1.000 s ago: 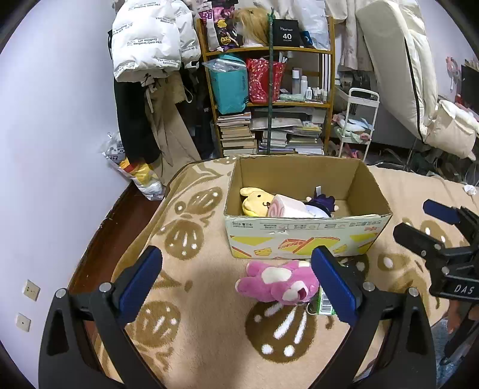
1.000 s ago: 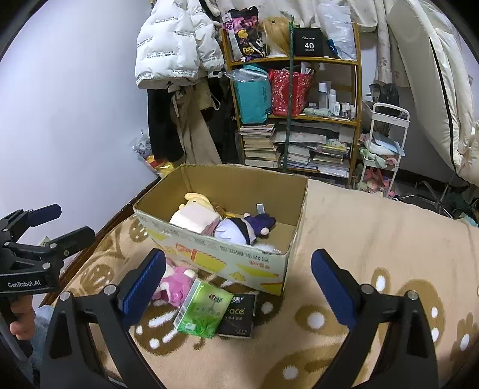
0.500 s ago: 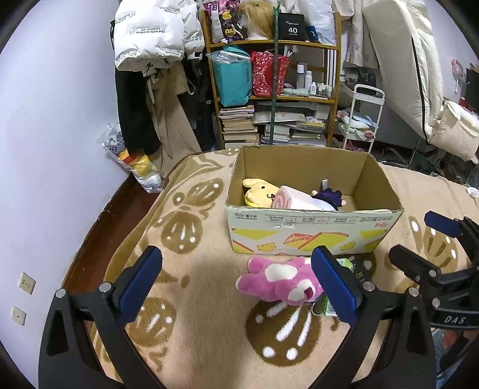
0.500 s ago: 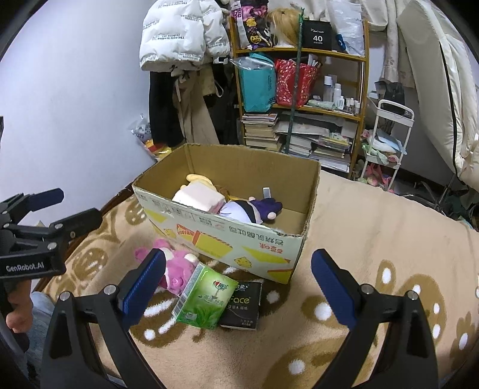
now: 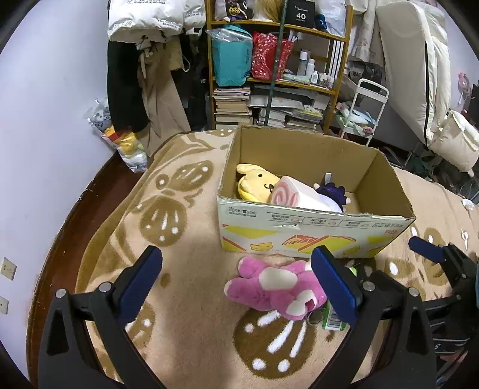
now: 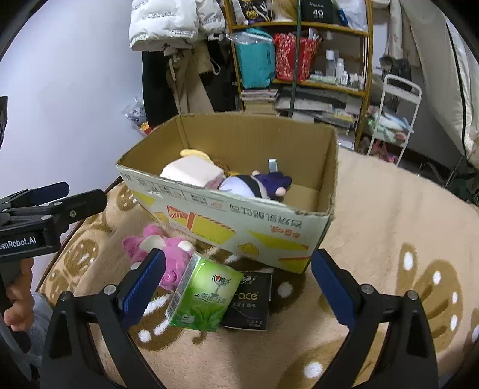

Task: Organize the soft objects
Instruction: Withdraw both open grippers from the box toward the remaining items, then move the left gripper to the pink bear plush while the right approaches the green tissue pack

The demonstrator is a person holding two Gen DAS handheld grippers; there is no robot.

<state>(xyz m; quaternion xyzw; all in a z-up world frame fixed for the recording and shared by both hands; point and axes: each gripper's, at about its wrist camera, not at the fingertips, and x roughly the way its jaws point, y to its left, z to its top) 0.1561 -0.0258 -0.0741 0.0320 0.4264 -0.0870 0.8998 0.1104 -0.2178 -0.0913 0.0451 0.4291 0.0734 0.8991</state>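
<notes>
Between left claw [image 5: 236, 282] fingers, pink plush [image 5: 277, 282] (rightward), unheld

black box on top shelf [image 5: 301, 14] — "40" | left gripper [image 6: 45, 215] body — "GenRobot.AI", first letter cut off | black tissue pack [image 6: 250, 299] — "ace", leading letters hidden | cardboard box [image 5: 314, 223] front — "450g", inverted; other print not legible

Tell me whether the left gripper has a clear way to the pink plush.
Probably yes: the left gripper is open and the pink plush lies just ahead on the blanket, nothing between; only the cardboard box stands close behind.
</notes>
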